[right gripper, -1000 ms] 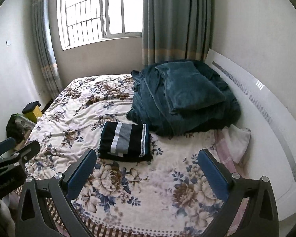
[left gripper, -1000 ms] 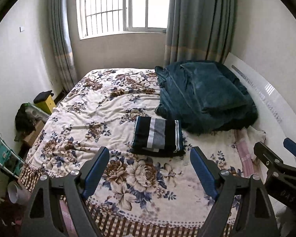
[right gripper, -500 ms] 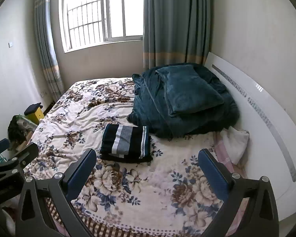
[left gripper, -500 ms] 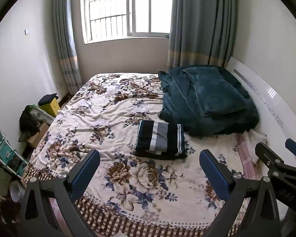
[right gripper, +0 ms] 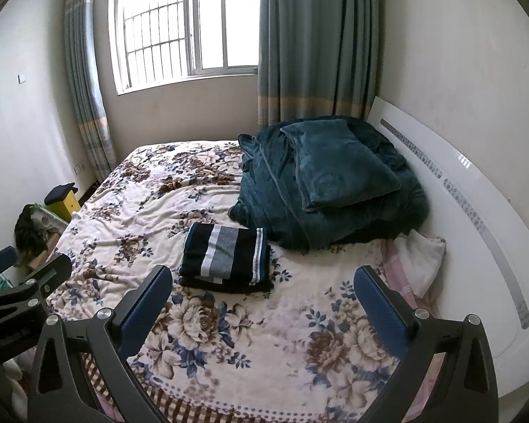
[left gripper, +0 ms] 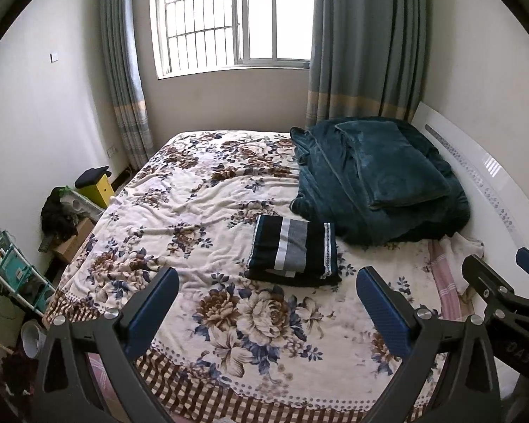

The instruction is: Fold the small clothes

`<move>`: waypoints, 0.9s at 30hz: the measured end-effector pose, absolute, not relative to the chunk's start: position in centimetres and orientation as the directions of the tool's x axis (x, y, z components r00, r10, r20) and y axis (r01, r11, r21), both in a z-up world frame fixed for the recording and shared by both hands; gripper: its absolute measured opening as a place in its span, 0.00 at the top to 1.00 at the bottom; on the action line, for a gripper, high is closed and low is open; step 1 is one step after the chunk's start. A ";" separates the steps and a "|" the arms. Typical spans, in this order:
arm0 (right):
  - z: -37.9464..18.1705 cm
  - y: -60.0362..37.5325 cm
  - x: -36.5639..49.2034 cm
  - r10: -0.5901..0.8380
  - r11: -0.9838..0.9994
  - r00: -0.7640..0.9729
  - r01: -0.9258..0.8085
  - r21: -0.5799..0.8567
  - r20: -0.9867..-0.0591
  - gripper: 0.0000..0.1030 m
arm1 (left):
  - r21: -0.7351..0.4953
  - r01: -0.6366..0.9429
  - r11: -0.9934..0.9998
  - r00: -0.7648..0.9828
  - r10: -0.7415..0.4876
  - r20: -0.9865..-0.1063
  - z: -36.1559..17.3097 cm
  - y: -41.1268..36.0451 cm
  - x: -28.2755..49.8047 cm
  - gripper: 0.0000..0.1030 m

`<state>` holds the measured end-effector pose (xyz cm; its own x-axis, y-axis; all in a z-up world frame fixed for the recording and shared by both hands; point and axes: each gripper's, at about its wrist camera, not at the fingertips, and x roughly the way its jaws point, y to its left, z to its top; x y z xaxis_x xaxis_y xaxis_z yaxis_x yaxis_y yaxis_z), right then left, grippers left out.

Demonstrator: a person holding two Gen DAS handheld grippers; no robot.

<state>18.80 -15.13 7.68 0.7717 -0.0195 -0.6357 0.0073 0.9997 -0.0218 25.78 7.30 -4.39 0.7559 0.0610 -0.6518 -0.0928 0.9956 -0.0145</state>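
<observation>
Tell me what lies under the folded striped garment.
The striped garment rests directly on the floral blanket, a darker folded layer showing along its near edge. Anything tucked inside the folds is hidden.

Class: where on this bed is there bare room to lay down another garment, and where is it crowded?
Free: the floral bedspread left of the folded striped garment, and the strip between it and the foot edge. Crowded: the right side by the headboard, filled by the teal blanket pile.

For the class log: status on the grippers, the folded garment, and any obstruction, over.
Left gripper open, empty. Right gripper open, empty. Striped garment folded flat on floral bedspread, untouched. Teal blanket pile close behind it; approach unobstructed.
</observation>
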 end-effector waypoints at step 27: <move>7.8 -15.2 20.8 0.005 0.999 0.767 -0.030 -0.028 -0.642 0.00 | 0.000 -0.128 0.992 0.750 0.096 -0.654 -4.7 8.3 26.4 0.00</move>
